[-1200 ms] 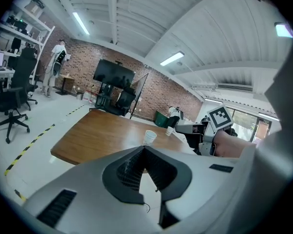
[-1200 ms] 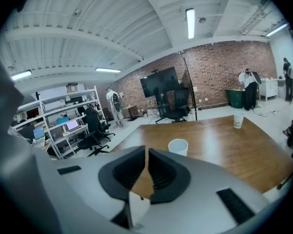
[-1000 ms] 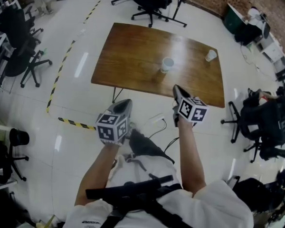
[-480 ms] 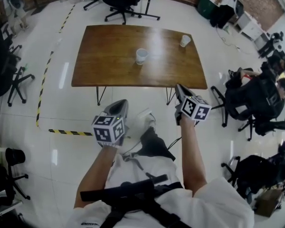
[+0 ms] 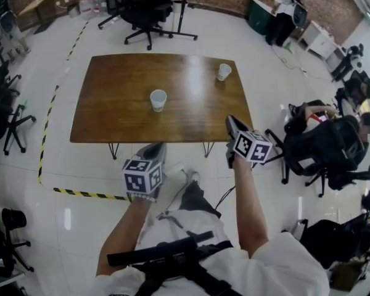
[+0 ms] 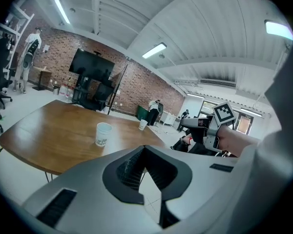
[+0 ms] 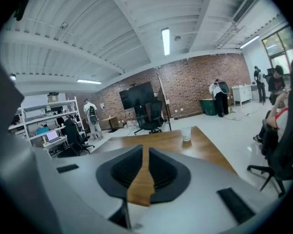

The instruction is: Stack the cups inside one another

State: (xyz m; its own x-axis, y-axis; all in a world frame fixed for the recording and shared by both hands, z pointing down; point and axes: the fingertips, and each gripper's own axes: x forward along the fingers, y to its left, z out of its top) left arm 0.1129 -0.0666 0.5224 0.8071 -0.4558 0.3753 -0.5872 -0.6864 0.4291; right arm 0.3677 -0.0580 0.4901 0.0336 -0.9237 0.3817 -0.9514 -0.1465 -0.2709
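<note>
Well short of the brown wooden counter (image 5: pixel 111 113), the left gripper (image 5: pixel 154 148) is empty, its jaws pressed together. The right gripper (image 5: pixel 232 122) is also empty, and its jaws have just been opening to a narrow slit. One white paper cup (image 5: pixel 158 100) stands mid-counter, and a second white paper cup (image 5: pixel 224 71) stands near the far right corner.

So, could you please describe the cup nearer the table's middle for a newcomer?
Find the big brown wooden table. Two pale cups stand on it. The cup you want is near the centre; the other cup sits by the far right corner.
</note>
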